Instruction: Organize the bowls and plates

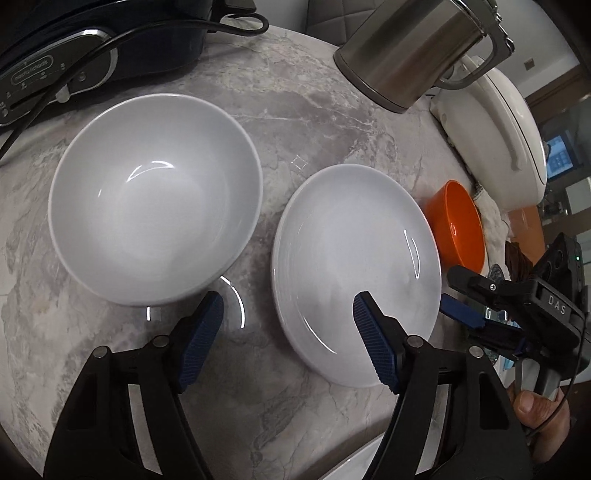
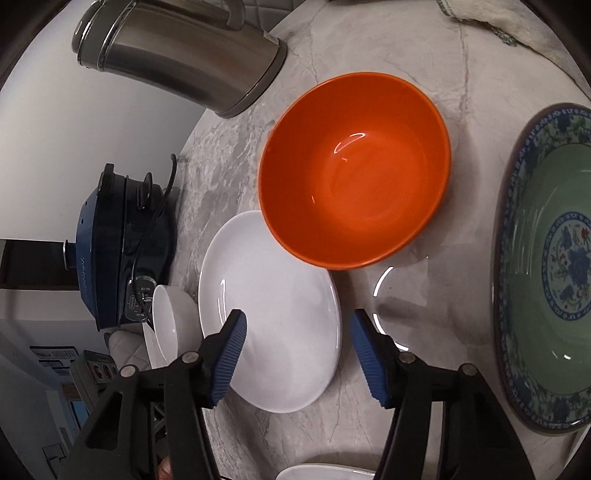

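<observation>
A white bowl (image 1: 155, 199) stands on the marble counter (image 1: 295, 122), with a white plate (image 1: 354, 273) to its right and an orange bowl (image 1: 460, 225) beyond the plate. My left gripper (image 1: 288, 332) is open and empty, above the gap between white bowl and plate. My right gripper (image 2: 295, 354) is open and empty over the white plate's (image 2: 273, 314) near edge; it also shows in the left wrist view (image 1: 465, 306). The orange bowl (image 2: 354, 170) sits just ahead. A green and blue patterned plate (image 2: 546, 266) lies at right. The white bowl (image 2: 170, 321) shows at left.
A steel kettle (image 1: 413, 48) stands at the back, a dark appliance with a cord (image 1: 74, 55) at back left, a white cooker (image 1: 498, 122) at right. A cloth (image 2: 491, 18) lies at far right. Another white dish rim (image 2: 325, 472) shows at the bottom edge.
</observation>
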`<state>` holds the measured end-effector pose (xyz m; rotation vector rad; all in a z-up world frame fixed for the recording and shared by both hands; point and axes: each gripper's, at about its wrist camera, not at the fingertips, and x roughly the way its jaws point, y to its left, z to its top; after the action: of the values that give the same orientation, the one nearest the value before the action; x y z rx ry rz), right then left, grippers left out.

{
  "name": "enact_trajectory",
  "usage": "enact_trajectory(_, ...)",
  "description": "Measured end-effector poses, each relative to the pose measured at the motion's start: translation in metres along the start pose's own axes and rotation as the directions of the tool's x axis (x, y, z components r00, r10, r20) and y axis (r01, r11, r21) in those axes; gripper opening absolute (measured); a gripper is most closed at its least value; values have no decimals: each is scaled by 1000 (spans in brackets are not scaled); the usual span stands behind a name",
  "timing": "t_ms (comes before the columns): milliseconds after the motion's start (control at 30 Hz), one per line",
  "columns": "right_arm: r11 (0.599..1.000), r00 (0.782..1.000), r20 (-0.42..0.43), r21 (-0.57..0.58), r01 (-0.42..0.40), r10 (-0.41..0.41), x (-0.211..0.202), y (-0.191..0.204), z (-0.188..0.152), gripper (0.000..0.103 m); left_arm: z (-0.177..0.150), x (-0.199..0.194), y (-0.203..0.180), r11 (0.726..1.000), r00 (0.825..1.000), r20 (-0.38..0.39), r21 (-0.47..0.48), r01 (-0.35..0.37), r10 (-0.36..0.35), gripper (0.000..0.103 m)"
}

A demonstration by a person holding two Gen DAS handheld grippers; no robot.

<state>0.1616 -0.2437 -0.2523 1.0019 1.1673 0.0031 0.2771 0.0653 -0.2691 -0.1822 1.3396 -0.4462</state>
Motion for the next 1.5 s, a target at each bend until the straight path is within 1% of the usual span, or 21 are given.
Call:
enact_trajectory(33, 1000, 1000, -4, -4, 7, -7, 3, 1, 2, 62, 2, 1, -2, 1000, 1000, 0, 9, -4, 4, 60)
enact_trajectory(67, 1000, 1000, -6, -8, 15, -15, 5, 1, 4, 62, 3, 3, -3, 1000, 1000, -5, 13, -8, 8, 51)
enact_trajectory(100, 1000, 1000, -8, -11, 26, -26, 9, 2, 5, 61, 5, 6, -3, 1000, 1000, -12, 11, -3, 3, 46)
enact_trajectory(133, 1000, 1000, -6, -10, 29, -29, 11, 1, 7, 61, 6, 8, -4, 1000, 1000, -16, 10, 1, -1, 38)
enact_trajectory(167, 999, 999, -5, -8, 32, -32, 12, 1, 8, 61, 6, 10, -4, 1000, 1000, -18, 14, 1, -1, 33)
enact_trajectory(200, 999, 999, -8, -8, 33, -33, 13, 0, 8, 59, 6, 11, -5, 1000, 1000, -18, 18, 1, -1, 32)
enact_trajectory(233, 999, 999, -12, -9, 31, -31, 16, 0, 9, 53, 7, 13, -5, 1000, 1000, -20, 18, 4, -4, 32)
enact_trajectory(267, 999, 999, -20, -9, 31, -31, 18, -1, 9, 51, 8, 16, -5, 1000, 1000, -23, 15, 9, -9, 32)
enact_trajectory(333, 1000, 999, -32, -1, 26, -26, 22, -4, 9, 42, 9, 19, -4, 1000, 1000, -27, 11, 9, -9, 31)
enact_trajectory(533, 1000, 999, -20, -6, 26, -26, 22, -4, 10, 41, 11, 21, -1, 1000, 1000, -19, 6, 20, -20, 30)
enact_trajectory(600, 1000, 999, -19, -12, 27, -28, 22, -3, 11, 40, 11, 22, -2, 1000, 1000, -20, 12, 19, -19, 25)
enact_trajectory(667, 999, 999, -20, -24, 38, -39, 23, -2, 12, 34, 10, 21, -2, 1000, 1000, -15, 18, 13, -12, 23)
enact_trajectory(700, 999, 999, -22, -28, 46, -47, 23, -2, 12, 29, 10, 21, -1, 1000, 1000, -13, 17, 12, -11, 23)
enact_trajectory(733, 998, 998, -24, -28, 51, -51, 24, -3, 12, 22, 10, 21, -1, 1000, 1000, -11, 16, 5, -5, 20)
enact_trajectory(800, 998, 998, -26, -28, 58, -58, 24, -6, 12, 13, 11, 21, 1, 1000, 1000, -10, 17, 1, -1, 16)
enact_trajectory(833, 998, 998, -25, -32, 57, -58, 24, -8, 12, 11, 11, 21, 2, 1000, 1000, -11, 20, -2, 2, 13)
enact_trajectory(1033, 991, 996, -9, -103, 88, -89, 22, -2, 11, 11, 9, 20, 1, 999, 1000, -10, 41, -17, 17, 12)
enact_trajectory(1500, 978, 995, 27, -187, 96, -92, 14, 12, 6, 10, -2, 9, -2, 997, 999, 20, 68, -27, 25, 12)
